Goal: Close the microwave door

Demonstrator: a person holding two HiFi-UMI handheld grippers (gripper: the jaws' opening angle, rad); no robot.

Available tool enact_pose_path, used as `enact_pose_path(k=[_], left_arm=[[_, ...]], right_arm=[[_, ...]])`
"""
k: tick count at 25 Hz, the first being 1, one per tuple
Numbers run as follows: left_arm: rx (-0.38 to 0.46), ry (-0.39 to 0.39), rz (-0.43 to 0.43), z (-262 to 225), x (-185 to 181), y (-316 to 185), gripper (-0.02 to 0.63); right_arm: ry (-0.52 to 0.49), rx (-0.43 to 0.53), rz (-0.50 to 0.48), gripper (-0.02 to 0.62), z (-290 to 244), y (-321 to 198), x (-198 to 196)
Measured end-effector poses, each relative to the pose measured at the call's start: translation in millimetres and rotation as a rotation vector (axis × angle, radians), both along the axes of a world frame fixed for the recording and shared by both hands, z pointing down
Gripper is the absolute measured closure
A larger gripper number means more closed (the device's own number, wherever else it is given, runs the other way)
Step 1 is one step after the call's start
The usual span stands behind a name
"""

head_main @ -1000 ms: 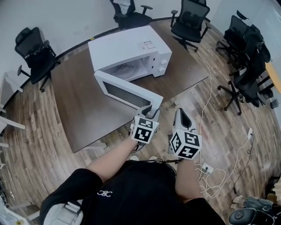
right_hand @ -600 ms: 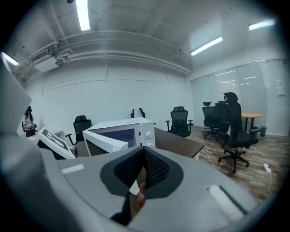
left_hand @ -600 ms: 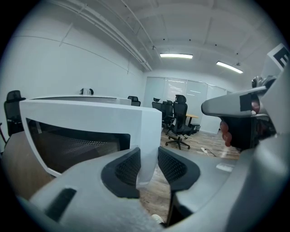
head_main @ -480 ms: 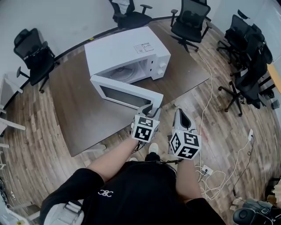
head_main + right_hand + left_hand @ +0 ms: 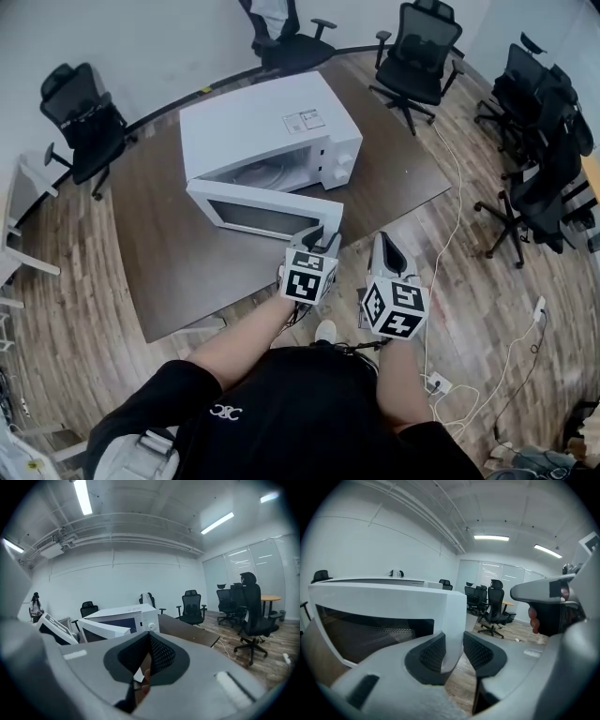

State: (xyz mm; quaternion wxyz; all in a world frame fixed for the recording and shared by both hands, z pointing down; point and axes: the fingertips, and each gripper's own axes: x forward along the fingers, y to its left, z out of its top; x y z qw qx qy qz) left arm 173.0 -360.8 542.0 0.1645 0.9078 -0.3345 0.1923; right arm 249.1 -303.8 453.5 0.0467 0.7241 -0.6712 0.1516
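Left gripper [image 5: 453, 649] clamped on microwave door [image 5: 265, 216] free edge; right gripper [image 5: 148, 654] clenched, empty. Door likely rigid, light, hinged; hold free edge.

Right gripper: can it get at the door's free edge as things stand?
Probably not cleanly: the left gripper is clamped on that edge of the door, between it and the shut right gripper. The door's outer face looks free.

**Chairs and a Cable Around the Table**

Black office chairs [image 5: 86, 127] are standing around a dark wooden table [image 5: 178, 244] on plank flooring [image 5: 66, 281]. A white cable [image 5: 450, 225] is trailing toward a power strip [image 5: 437, 384]. Ceiling lights [image 5: 82, 496] are glowing.
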Motion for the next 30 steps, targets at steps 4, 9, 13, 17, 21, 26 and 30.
enact_pose_path(k=[4, 9, 13, 17, 21, 26, 30], left_arm=[[0.0, 0.003, -0.042, 0.4, 9.2, -18.9, 0.477], [-0.003, 0.006, -0.092, 0.1, 20.7, -42.2, 0.477], [0.001, 0.007, -0.127, -0.5, 28.1, -61.5, 0.477], [0.008, 0.004, -0.167, -0.8, 32.3, -76.8, 0.477], [0.013, 0.005, -0.208, -1.3, 36.3, -92.6, 0.477], [0.011, 0.009, -0.252, -2.3, 40.4, -112.0, 0.479], [0.012, 0.015, -0.278, -1.3, 43.3, -127.1, 0.479]], right_arm=[[-0.007, 0.005, -0.02, 0.586, 0.4, -15.4, 13.9], [-0.021, 0.007, -0.057, 0.586, 2.6, -34.5, 27.8], [-0.02, 0.013, -0.098, 0.586, 1.9, -48.5, 32.4], [-0.016, 0.019, -0.137, 0.586, 1.1, -59.2, 37.1], [-0.013, 0.023, -0.167, 0.586, 0.7, -67.5, 44.1], [-0.007, 0.024, -0.199, 0.586, 1.7, -77.2, 51.3], [-0.003, 0.026, -0.22, 0.586, 5.0, -86.0, 56.3]])
